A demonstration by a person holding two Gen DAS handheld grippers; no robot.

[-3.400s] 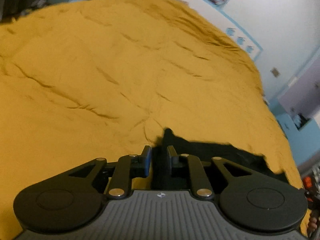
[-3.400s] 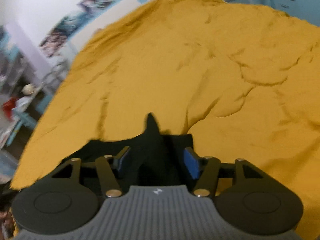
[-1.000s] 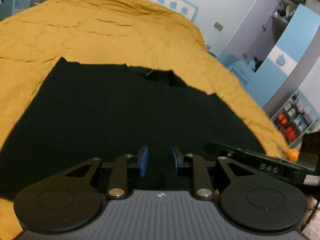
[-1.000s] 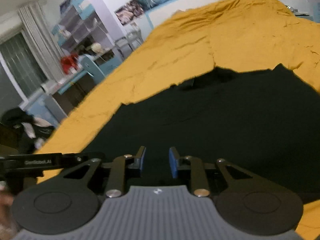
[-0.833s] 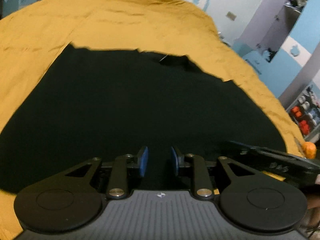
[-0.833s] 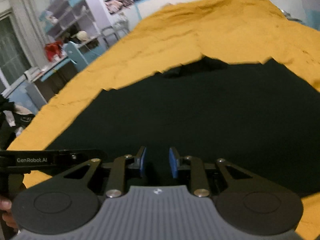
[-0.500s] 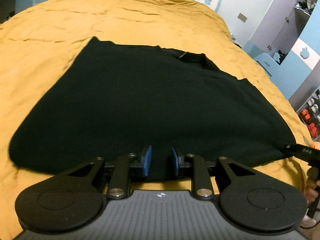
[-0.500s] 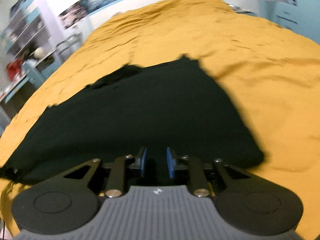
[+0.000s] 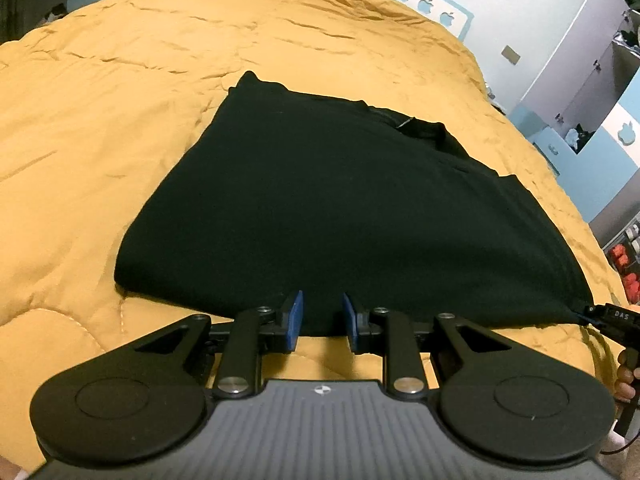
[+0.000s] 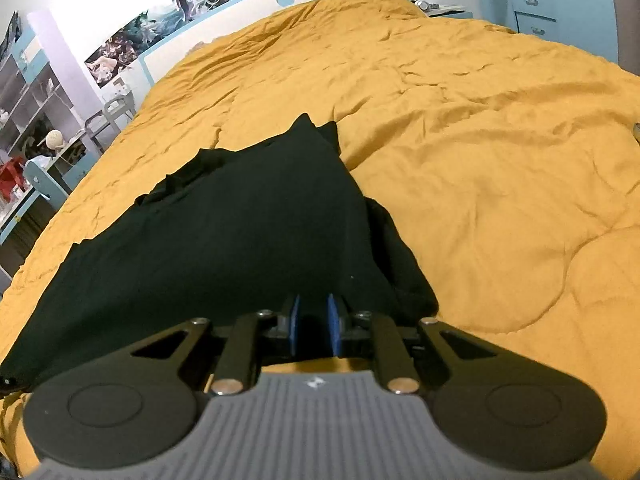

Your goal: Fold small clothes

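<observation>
The left tongs [image 9: 322, 316] stood a little apart at 6 o'clock of their view, blue pads [image 9: 295, 318] flanking the near hem of the black shirt [image 9: 320, 208]; cloth filled the gap, but whether the pads pressed it could not be told. The right tongs [image 10: 314, 320] had just been widening a touch after narrowing, and their pads [image 10: 333, 322] stood close together with dark cloth between them at the hem; a firm pinch could not be confirmed.

From the left tongs the shirt spread out toward 12 o'clock, lying flat on the yellow quilt [image 9: 120, 80], its collar [image 9: 420, 128] at the far edge near 1 o'clock. At 3 o'clock in that view the shirt's near corner ran to the tip of the other tool [image 9: 608, 314], and fingers [image 9: 624, 364] gripped its handle just below.

In the right view the shirt reached toward 12 o'clock, one side folded over along a straight edge, with bunched cloth [image 10: 400, 256] beside it at 2 o'clock. Quilt surrounded it. Shelves [image 10: 28, 92] stood at 9 o'clock, posters [image 10: 160, 28] at 11 o'clock.
</observation>
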